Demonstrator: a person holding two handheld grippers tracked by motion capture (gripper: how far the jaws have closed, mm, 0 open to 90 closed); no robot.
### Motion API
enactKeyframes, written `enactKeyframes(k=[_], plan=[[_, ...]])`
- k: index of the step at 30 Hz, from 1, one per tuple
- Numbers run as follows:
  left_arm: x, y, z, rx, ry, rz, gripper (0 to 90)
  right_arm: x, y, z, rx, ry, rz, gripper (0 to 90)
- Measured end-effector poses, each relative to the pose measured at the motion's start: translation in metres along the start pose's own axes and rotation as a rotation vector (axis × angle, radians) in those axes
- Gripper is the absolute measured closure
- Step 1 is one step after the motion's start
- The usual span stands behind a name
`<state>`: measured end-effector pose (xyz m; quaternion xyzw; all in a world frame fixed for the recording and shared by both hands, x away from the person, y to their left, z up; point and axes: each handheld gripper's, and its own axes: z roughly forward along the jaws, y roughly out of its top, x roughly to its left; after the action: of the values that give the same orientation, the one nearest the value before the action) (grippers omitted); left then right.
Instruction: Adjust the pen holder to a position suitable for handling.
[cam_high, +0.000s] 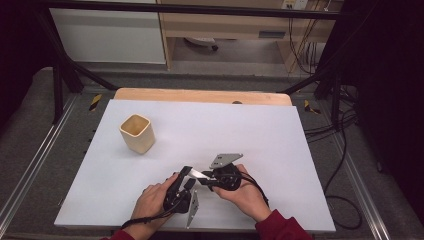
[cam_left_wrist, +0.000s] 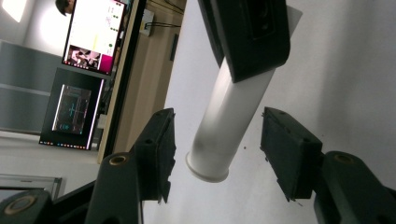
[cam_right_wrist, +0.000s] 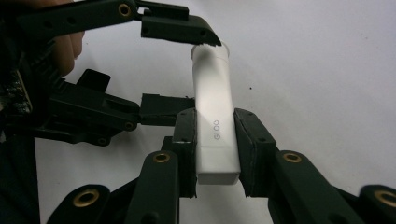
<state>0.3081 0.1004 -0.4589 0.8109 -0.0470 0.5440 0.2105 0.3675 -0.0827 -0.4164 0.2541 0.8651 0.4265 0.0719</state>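
A white glue stick (cam_right_wrist: 212, 93) marked GLOO is held level just above the white table (cam_high: 280, 150). My right gripper (cam_right_wrist: 215, 135) is shut on its flat rear end. The round cap end (cam_left_wrist: 208, 163) lies between the pads of my left gripper (cam_left_wrist: 219, 140), which stand apart with a gap on each side. In the high view both hands meet at the front centre, the left gripper (cam_high: 186, 175) facing the right gripper (cam_high: 207, 179) with the glue stick (cam_high: 199, 174) between them.
A cream square cup (cam_high: 136, 133) stands upright at the back left of the table. A wooden board edge (cam_high: 200, 95) runs along the far side. Metal frame rails and cables flank the table. Monitors (cam_left_wrist: 91, 32) show beyond the table in the left gripper view.
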Motion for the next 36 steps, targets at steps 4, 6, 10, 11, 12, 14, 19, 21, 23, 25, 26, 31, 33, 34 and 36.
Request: enactKeyframes(k=[4, 6, 10, 11, 12, 14, 19, 21, 23, 25, 26, 31, 33, 34, 36], plan=[[-0.0005, 0.0002, -0.0001, -0.002, -0.001, 0.013, 48.3, 0.0006, 0.0006, -0.0002, -0.003, 0.009, 0.002, 71.1], [-0.0005, 0.0002, -0.0003, -0.001, 0.001, 0.019, 49.5, 0.001, 0.0008, -0.0002, -0.003, 0.01, 0.0, 71.1], [-0.0006, -0.0001, 0.0, 0.002, 0.004, 0.024, 49.9, 0.0022, 0.0013, 0.0001, -0.004, 0.018, -0.002, 71.1], [-0.0006, -0.0001, 0.0, 0.005, 0.003, 0.027, 50.2, 0.0026, 0.0015, 0.0, -0.003, 0.019, 0.0, 71.1], [-0.0007, -0.0002, 0.0001, 0.005, 0.001, 0.028, 50.8, 0.0028, 0.0017, 0.0001, -0.003, 0.02, -0.001, 71.1], [-0.0009, -0.0004, 0.0003, 0.006, -0.003, 0.031, 51.6, 0.0032, 0.0021, 0.0003, -0.003, 0.023, -0.002, 71.1], [-0.0012, 0.0005, -0.0004, 0.002, 0.0, 0.041, 53.9, 0.0033, 0.0025, 0.0001, -0.007, 0.025, -0.007, 71.1], [-0.0015, 0.0013, -0.0007, 0.001, 0.003, 0.05, 55.6, 0.0035, 0.0025, -0.0002, -0.008, 0.027, -0.007, 71.1], [-0.002, 0.0012, -0.0003, 0.003, 0.001, 0.055, 57.5, 0.0037, 0.0026, -0.0001, -0.008, 0.031, -0.01, 71.1], [-0.0023, 0.0003, 0.0002, 0.005, -0.001, 0.063, 59.5, 0.0042, 0.0027, -0.0001, -0.006, 0.036, -0.013, 71.1], [-0.0023, -0.0001, 0.0002, 0.008, -0.003, 0.066, 60.6, 0.0043, 0.0027, 0.0001, -0.006, 0.038, -0.015, 71.1], [-0.002, -0.0006, -0.0001, 0.01, -0.004, 0.078, 63.4, 0.0048, 0.0028, 0.0004, -0.007, 0.04, -0.011, 71.0], [-0.0027, -0.0002, 0.0002, 0.012, -0.009, 0.083, 64.2, 0.0043, 0.0026, 0.0006, -0.009, 0.042, -0.013, 71.0], [-0.003, 0.0001, 0.0002, 0.014, -0.013, 0.091, 64.9, 0.0042, 0.0025, 0.0007, -0.012, 0.043, -0.011, 70.9], [-0.0036, 0.0003, 0.0004, 0.018, -0.022, 0.1, 66.3, 0.0036, 0.0025, 0.0004, -0.017, 0.045, -0.004, 70.6]])
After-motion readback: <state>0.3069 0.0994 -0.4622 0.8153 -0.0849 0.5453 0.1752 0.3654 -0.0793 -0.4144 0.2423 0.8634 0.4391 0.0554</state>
